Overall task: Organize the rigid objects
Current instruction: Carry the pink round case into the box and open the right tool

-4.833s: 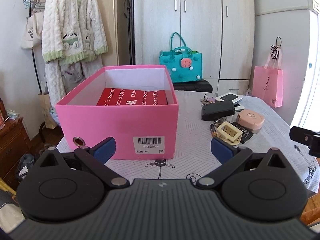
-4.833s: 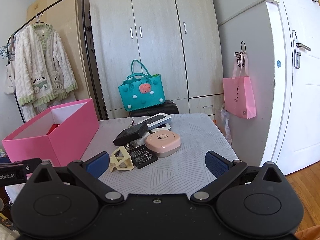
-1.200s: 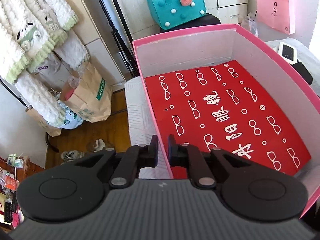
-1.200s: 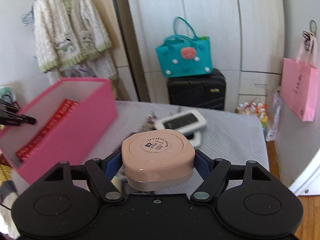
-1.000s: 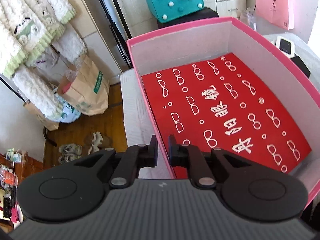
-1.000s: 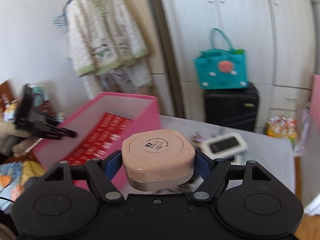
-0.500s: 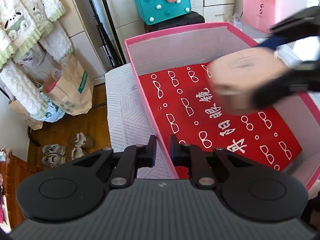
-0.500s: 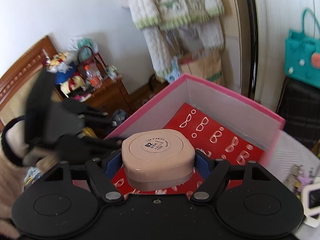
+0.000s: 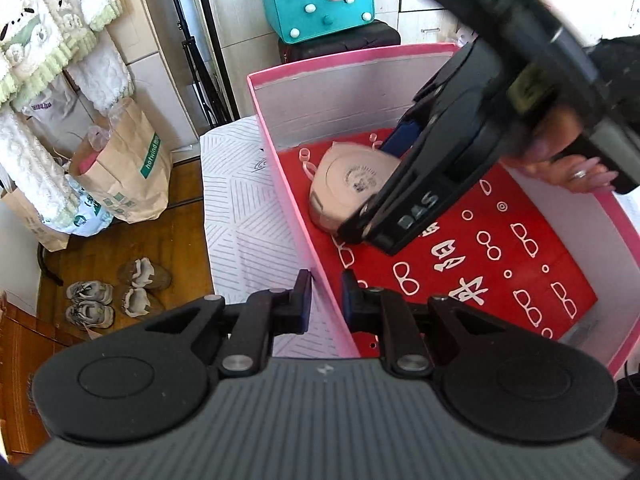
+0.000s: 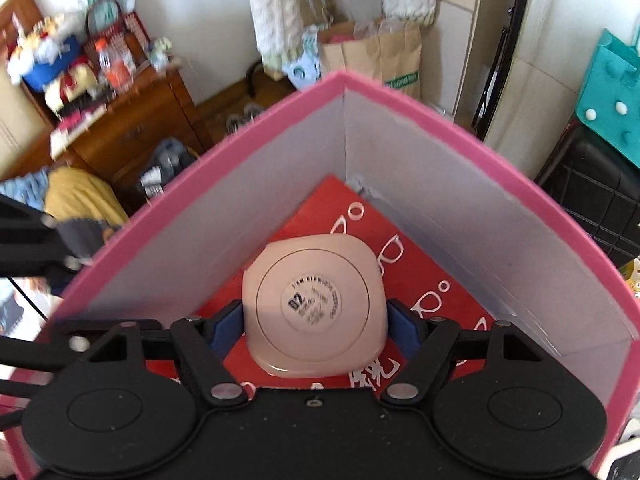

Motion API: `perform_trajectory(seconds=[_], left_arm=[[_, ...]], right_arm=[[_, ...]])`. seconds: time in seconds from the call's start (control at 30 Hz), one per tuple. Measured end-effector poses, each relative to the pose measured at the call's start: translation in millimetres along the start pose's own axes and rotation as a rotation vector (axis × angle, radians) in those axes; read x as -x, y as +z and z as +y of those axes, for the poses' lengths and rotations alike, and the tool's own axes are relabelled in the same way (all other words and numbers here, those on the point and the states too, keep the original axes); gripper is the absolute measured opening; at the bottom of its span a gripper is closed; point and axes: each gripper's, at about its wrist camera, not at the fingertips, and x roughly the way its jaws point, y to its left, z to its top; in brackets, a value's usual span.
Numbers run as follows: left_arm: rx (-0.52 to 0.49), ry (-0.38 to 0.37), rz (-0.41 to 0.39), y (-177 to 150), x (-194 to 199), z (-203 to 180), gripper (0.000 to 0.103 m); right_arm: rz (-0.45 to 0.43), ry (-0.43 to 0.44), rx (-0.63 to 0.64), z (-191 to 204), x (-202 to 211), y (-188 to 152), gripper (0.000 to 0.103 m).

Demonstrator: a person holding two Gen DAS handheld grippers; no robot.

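Note:
My left gripper (image 9: 325, 298) is shut on the near left wall of the pink box (image 9: 280, 168). A red printed box (image 9: 520, 248) lies flat on the pink box's floor. My right gripper (image 10: 314, 330) is shut on a beige rounded compact case (image 10: 316, 304), tilted down inside the far left corner of the pink box (image 10: 240, 152), just above the red box (image 10: 424, 276). In the left wrist view the case (image 9: 348, 188) shows under the right gripper (image 9: 360, 216), close to the left wall.
The box stands on a white patterned tablecloth (image 9: 244, 224). Beyond the table's left edge are a brown paper bag (image 9: 128, 176) and shoes (image 9: 116, 296) on the wooden floor. A teal bag (image 9: 320, 0) sits on a black suitcase behind the box.
My right gripper has carried the beige case from above the box down into its far left corner. My left gripper stays clamped on the box wall.

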Motion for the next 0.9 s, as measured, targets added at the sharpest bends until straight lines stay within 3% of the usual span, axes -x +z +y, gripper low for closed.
perform_trajectory(seconds=[0.4,0.63,0.9], left_arm=[[0.014,-0.007,-0.009,-3,6,-2,0.015],[0.029,-0.006,-0.006,-3,9,-1,0.015],[0.052,-0.003,-0.013,-4,10,-1,0.015]], right_arm=[[0.004,0.02,0.053,0,-3,4,0.081],[-0.182,0.105,-0.018,-12,79,-17,0.082],[-0.374,0.044,-0.076,-33,174,-81,0.082]])
